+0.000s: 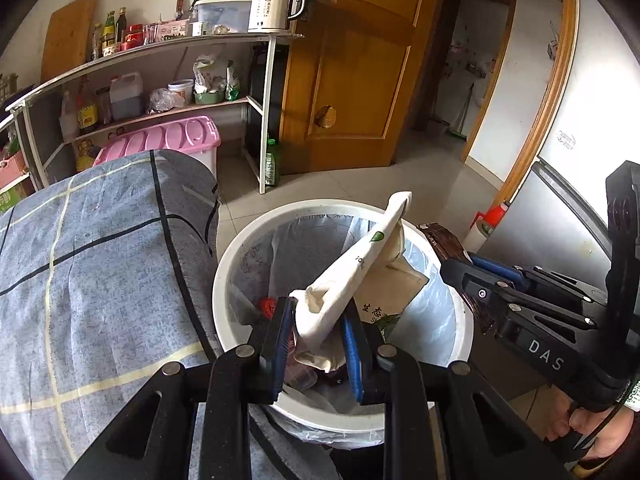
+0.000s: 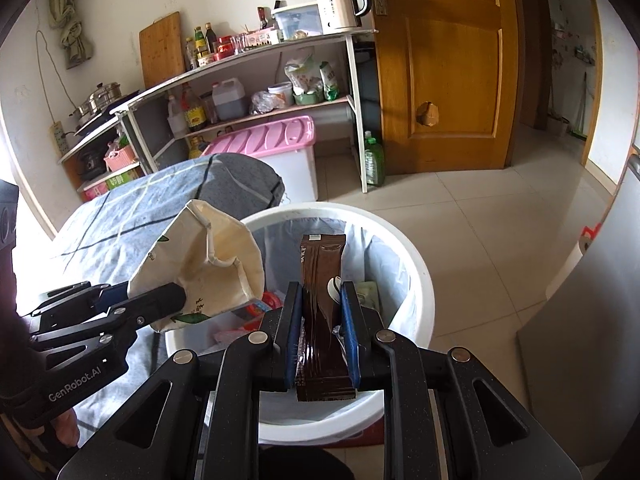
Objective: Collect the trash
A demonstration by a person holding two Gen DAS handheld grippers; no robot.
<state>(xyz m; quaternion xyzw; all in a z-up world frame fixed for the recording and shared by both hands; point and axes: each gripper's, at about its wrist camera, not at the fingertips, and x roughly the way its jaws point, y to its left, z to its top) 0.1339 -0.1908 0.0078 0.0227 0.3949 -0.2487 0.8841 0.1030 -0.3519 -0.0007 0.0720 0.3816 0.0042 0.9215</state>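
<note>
Glossy brown foil-like sachet (image 2: 322, 304); matt cream pouch (image 1: 352, 276), perhaps cloth; smooth white plastic bin (image 2: 416, 304); varnished wood door (image 2: 440, 64).

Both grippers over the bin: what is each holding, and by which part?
Left gripper clamps a cream cloth bag near its bottom end. Right gripper clamps a brown foil sachet around its lower half.
</note>
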